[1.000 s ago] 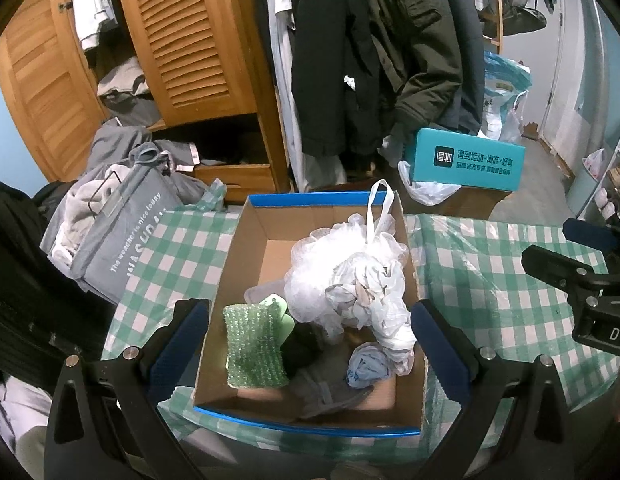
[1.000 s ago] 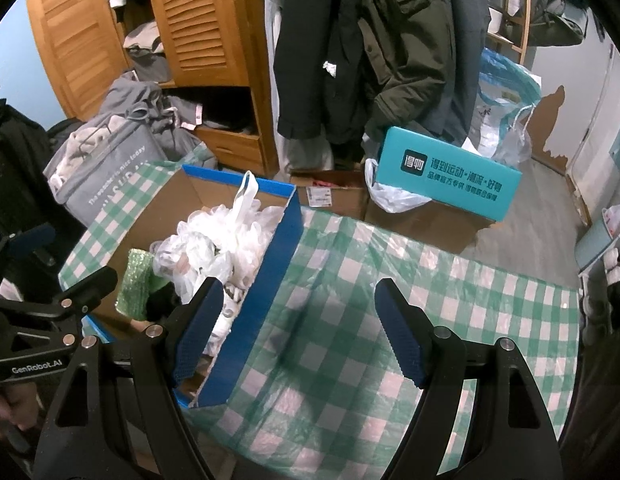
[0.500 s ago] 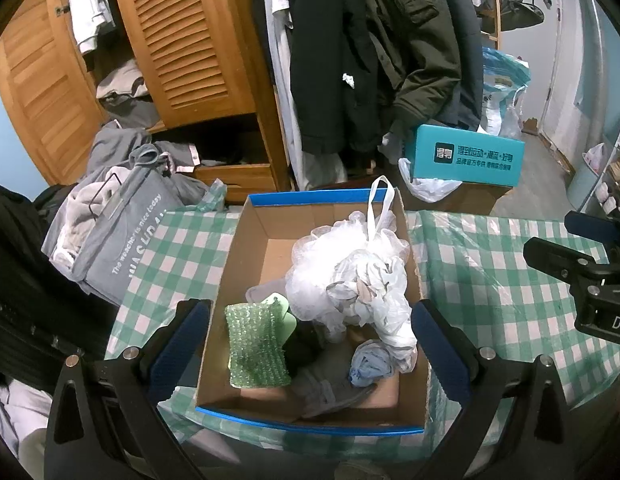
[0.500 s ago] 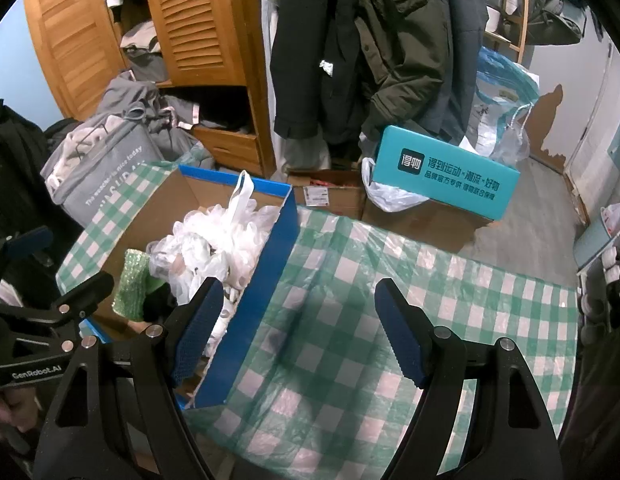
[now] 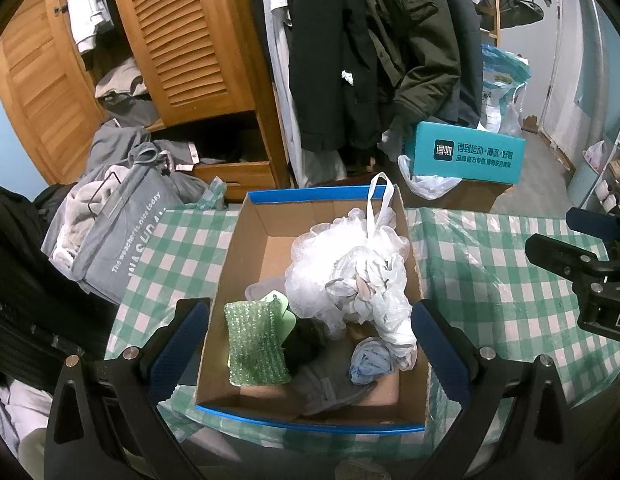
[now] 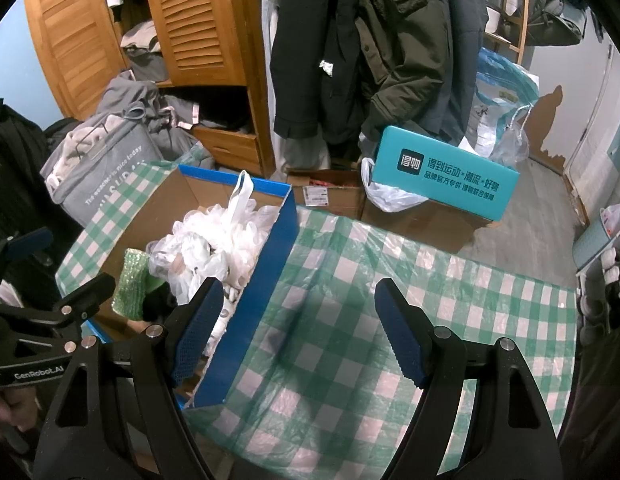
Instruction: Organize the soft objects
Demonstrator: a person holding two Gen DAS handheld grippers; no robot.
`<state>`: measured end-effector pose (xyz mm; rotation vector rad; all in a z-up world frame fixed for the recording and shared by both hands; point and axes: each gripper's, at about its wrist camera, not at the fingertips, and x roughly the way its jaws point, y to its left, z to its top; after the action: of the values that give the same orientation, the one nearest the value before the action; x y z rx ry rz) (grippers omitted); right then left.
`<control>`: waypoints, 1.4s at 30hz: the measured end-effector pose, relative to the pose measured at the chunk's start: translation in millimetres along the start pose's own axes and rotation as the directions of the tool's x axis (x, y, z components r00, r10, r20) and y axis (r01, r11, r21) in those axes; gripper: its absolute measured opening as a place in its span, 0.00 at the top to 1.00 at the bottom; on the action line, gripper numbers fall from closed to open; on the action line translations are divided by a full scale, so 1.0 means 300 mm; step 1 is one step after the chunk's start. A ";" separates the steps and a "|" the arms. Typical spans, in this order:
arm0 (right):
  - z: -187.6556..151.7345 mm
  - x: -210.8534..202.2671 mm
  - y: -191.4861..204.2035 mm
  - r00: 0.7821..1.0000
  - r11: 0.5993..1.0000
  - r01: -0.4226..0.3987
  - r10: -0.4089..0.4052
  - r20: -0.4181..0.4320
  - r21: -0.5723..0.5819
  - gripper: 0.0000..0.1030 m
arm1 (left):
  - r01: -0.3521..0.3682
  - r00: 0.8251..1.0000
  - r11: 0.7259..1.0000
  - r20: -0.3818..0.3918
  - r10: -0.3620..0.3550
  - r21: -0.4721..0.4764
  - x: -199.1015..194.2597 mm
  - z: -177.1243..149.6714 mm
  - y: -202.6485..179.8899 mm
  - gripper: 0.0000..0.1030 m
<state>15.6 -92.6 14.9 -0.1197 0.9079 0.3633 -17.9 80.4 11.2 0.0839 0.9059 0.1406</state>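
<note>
An open cardboard box with a blue rim (image 5: 310, 194) (image 6: 283, 236) stands on the green checked table. In it lie a white mesh bath puff (image 5: 330, 264) (image 6: 233, 232), a crumpled white plastic bag (image 5: 374, 284), a green sparkly sponge (image 5: 255, 344) (image 6: 129, 284), a small blue cloth (image 5: 368, 362) and a grey cloth (image 5: 334, 390). My left gripper (image 5: 310, 336) hangs open above the box's near half, holding nothing. My right gripper (image 6: 299, 324) stands open over the bare cloth just right of the box's blue wall, with nothing between its fingers.
The checked tablecloth (image 6: 390, 272) stretches to the right of the box. Behind the table are a wooden louvred wardrobe (image 5: 189, 40), hanging dark coats (image 5: 370, 40), a grey tote bag (image 5: 121, 236) at left and a teal box (image 6: 446, 172) on cartons.
</note>
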 end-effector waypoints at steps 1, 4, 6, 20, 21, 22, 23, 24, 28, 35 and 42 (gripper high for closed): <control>0.000 0.000 0.000 1.000 1.000 0.000 0.000 0.000 0.001 0.25 | -0.001 1.000 1.000 0.000 0.001 0.000 0.000 -0.002 0.000 0.01; -0.001 -0.001 0.000 1.000 1.000 0.000 0.000 -0.001 0.000 0.25 | 0.001 1.000 1.000 -0.001 -0.001 0.000 -0.001 -0.001 -0.001 0.01; -0.001 -0.001 -0.001 1.000 1.000 -0.002 0.002 -0.001 0.000 0.25 | -0.001 1.000 1.000 0.000 0.001 -0.001 -0.001 0.002 -0.003 0.01; -0.001 -0.002 -0.003 1.000 1.000 -0.001 0.001 -0.001 -0.001 0.25 | -0.005 1.000 1.000 -0.002 0.005 0.000 0.001 0.001 0.003 0.01; -0.001 -0.002 -0.003 1.000 1.000 -0.001 0.001 -0.001 0.000 0.25 | -0.005 1.000 1.000 -0.003 0.005 0.001 0.001 -0.001 0.004 0.01; -0.001 -0.002 -0.003 1.000 1.000 0.000 0.000 -0.001 0.000 0.25 | -0.005 1.000 1.000 -0.003 0.005 0.000 0.001 0.001 0.002 0.01; -0.001 -0.002 -0.003 1.000 1.000 0.000 0.000 -0.001 -0.001 0.25 | -0.005 1.000 1.000 -0.003 0.005 -0.001 0.000 -0.001 0.003 0.01; -0.001 -0.003 -0.003 1.000 1.000 0.000 0.000 0.000 -0.001 0.25 | -0.005 1.000 1.000 -0.003 0.005 -0.001 0.000 -0.001 0.003 0.01; -0.001 -0.002 -0.003 1.000 1.000 0.000 0.000 0.000 -0.002 0.25 | -0.007 1.000 1.000 -0.003 0.007 -0.001 0.002 -0.002 0.002 0.01; -0.001 -0.002 -0.001 1.000 1.000 0.000 0.000 0.000 -0.001 0.25 | -0.027 1.000 1.000 -0.002 0.027 0.009 0.000 0.000 0.009 0.01; -0.001 -0.002 0.000 1.000 1.000 0.002 -0.002 -0.001 -0.001 0.25 | -0.024 1.000 1.000 -0.002 0.024 0.011 -0.001 0.000 0.011 0.01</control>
<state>15.1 -92.9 15.1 -0.1218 0.9090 0.3624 -18.3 83.7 11.8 0.1047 0.9078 0.1583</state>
